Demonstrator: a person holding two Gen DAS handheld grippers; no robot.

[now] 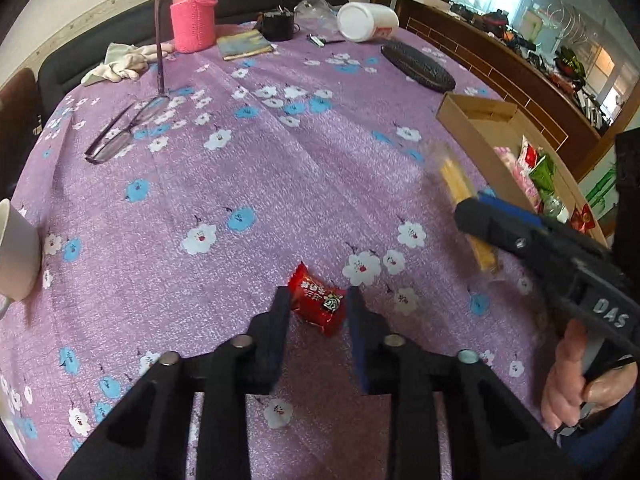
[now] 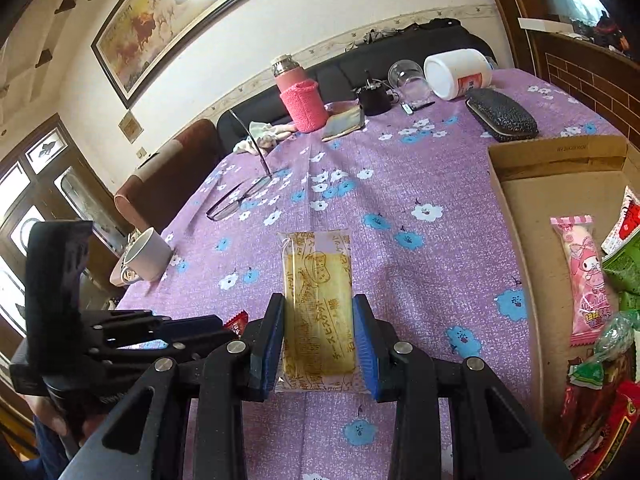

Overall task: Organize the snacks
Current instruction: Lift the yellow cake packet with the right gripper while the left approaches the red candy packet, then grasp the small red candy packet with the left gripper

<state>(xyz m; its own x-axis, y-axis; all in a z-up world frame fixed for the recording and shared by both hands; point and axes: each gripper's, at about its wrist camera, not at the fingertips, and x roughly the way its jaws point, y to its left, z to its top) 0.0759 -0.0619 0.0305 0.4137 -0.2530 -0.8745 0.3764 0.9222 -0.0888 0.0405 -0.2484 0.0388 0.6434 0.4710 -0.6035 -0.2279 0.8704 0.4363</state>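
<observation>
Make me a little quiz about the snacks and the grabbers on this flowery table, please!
1. Which gripper holds the yellow biscuit packet: left or right?
2. True or false: the cardboard box already has snacks inside.
3. What colour is the small packet between the left gripper's fingers?

Key:
1. The right gripper; its blue pads press the packet's sides.
2. True; a pink packet and other wrappers lie in it.
3. Red.
</observation>
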